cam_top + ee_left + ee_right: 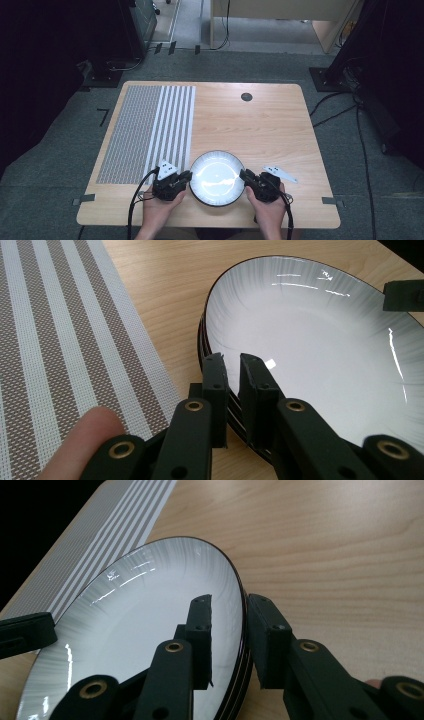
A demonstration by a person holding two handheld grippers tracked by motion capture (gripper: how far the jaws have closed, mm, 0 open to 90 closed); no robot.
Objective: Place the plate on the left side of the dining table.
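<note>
Both grippers, left [186,177] and right [246,176], straddle opposite rims of the plate [217,178], jaws narrowly parted, apparently gripping. Grasping seems underway. Next likely calls for an even lift off the desk [260,120].

Plate [217,178]: glossy glazed ceramic, white face with fine grey streaks, dark rim, sharp light glints. Counter [260,125]: pale wood, smooth, matt, visible grain. Mat [147,132]: coarse woven mesh, matt, brown and white stripes. Left claw [231,371], right claw [230,612]: matt black plastic, brass-coloured rivets at joints.
</note>
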